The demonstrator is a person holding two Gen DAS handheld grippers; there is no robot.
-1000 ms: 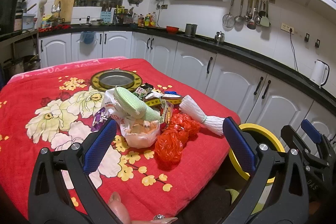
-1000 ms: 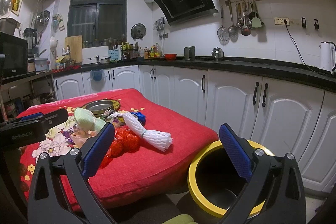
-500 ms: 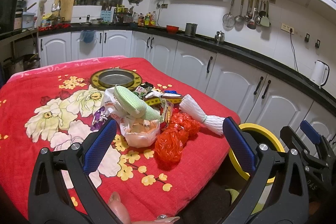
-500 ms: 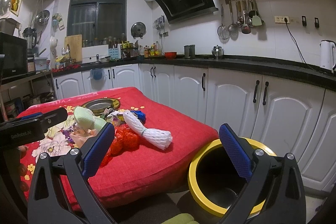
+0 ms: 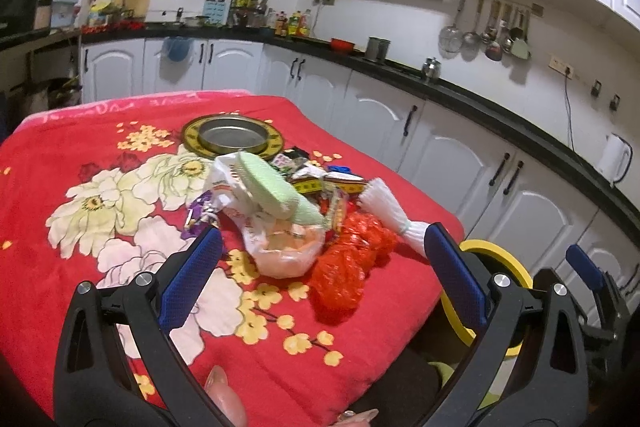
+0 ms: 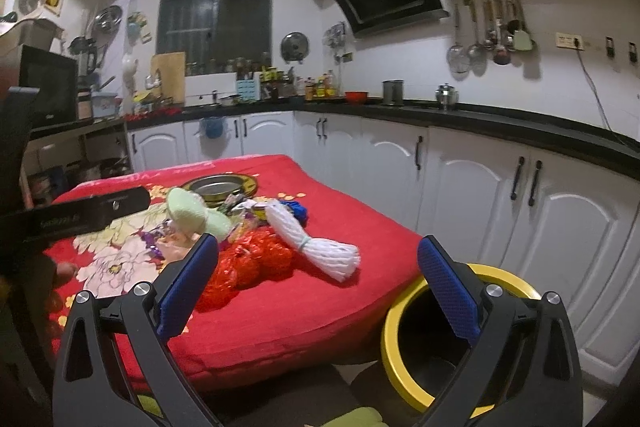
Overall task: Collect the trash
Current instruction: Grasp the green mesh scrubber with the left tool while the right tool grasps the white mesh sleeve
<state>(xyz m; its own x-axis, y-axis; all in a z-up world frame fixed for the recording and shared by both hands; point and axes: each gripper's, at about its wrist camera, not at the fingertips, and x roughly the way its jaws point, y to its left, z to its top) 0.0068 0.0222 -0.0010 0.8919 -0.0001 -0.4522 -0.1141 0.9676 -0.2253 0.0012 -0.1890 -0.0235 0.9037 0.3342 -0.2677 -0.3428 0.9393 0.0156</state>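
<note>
A heap of trash lies on the red flowered cloth: a pale green foam net (image 5: 276, 189), a clear plastic bag (image 5: 286, 247), a crumpled red bag (image 5: 350, 259), a white foam net (image 5: 390, 207) and small wrappers (image 5: 200, 213). The heap also shows in the right wrist view, with the white foam net (image 6: 316, 247) and red bag (image 6: 250, 261). My left gripper (image 5: 322, 269) is open and empty, hovering just short of the heap. My right gripper (image 6: 320, 283) is open and empty, near the table's edge above a yellow-rimmed bin (image 6: 404, 315).
A round metal tray (image 5: 232, 139) sits behind the heap. The bin (image 5: 500, 259) stands on the floor between the table and white cabinets (image 6: 500, 195). The right gripper shows at the right edge of the left wrist view (image 5: 592, 291).
The heap has not moved. Both grippers stay open and nearly still, the left drifting very slightly.
</note>
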